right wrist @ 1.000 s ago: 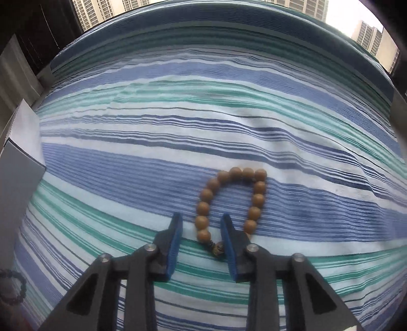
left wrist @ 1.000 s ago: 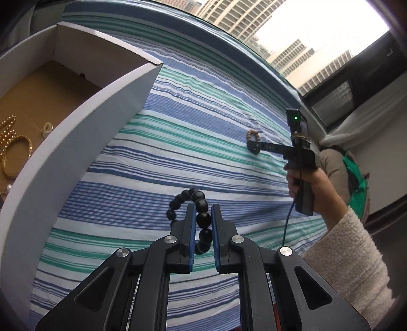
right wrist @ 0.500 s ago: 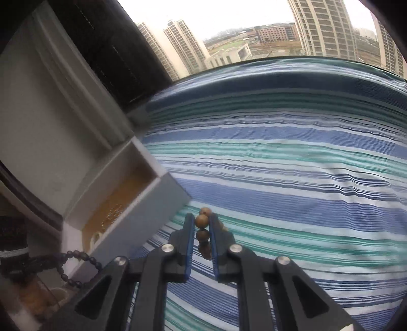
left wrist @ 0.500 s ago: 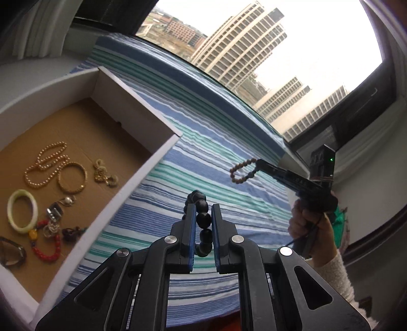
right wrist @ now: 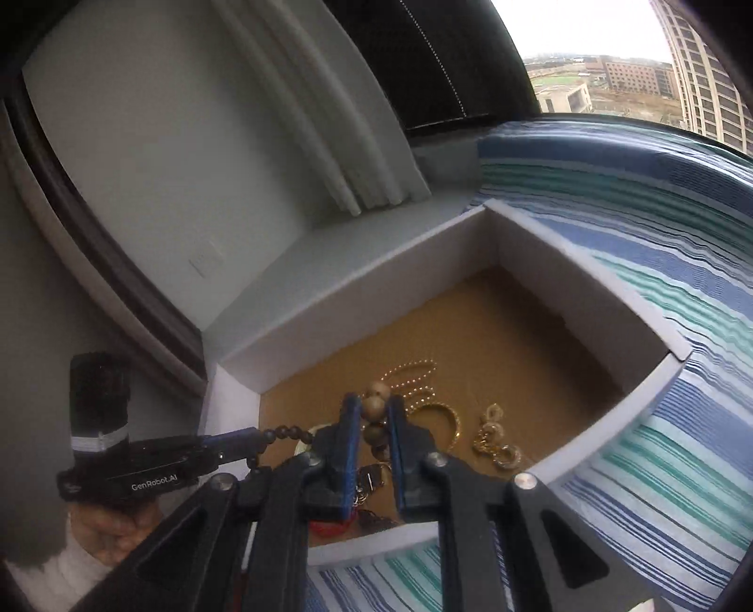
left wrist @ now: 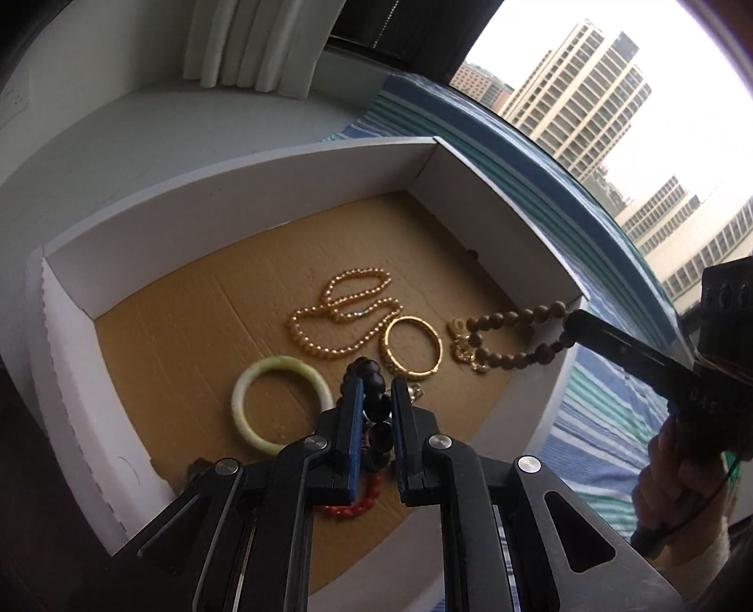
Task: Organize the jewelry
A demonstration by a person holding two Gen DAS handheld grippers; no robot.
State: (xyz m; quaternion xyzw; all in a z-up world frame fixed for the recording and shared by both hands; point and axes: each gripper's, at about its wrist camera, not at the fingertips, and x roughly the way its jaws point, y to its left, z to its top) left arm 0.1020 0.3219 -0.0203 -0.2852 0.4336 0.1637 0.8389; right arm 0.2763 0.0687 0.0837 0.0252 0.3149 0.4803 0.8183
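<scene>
1. Change of position: both bracelets, a second ago at the striped cloth, have been carried across and are now held above the white box (left wrist: 263,188). The brown bracelet lay on the cloth between parted jaws then; it is now clamped.

2. Left gripper (left wrist: 374,400): closed on the black bead bracelet (left wrist: 372,376). The strand is pinched between the blue pads; a short loop stands above the tips and the rest hangs below, over the box floor.

3. Right gripper (right wrist: 374,423): closed on the brown wooden bead bracelet (left wrist: 513,339). In the left view its loop hangs free from the tips, just inside the box's right wall.

4. Handling, judged: both are light strings of hard round beads, limp as a whole. Beads may roll under flat pads, so a grip across one or two beads, as taken here, is judged sound. Swinging is likely in transit. Breakage is unlikely; a snagged cord is the main risk.

5. Box contents: pearl necklace (left wrist: 343,315), gold bangle (left wrist: 412,348), pale green bangle (left wrist: 280,405), gold earrings (right wrist: 496,440), red bead bracelet (left wrist: 350,506), and small dark items under the grippers, not identifiable.

6. Obstructions: the centre and near floor are crowded. Bare cardboard is left at the far end and the left side. A release here would be expected to land on pieces already stored; tangling with the necklace is possible.

7. Surroundings: striped cloth (right wrist: 659,292), white curtain (left wrist: 249,42), window with buildings beyond.
</scene>
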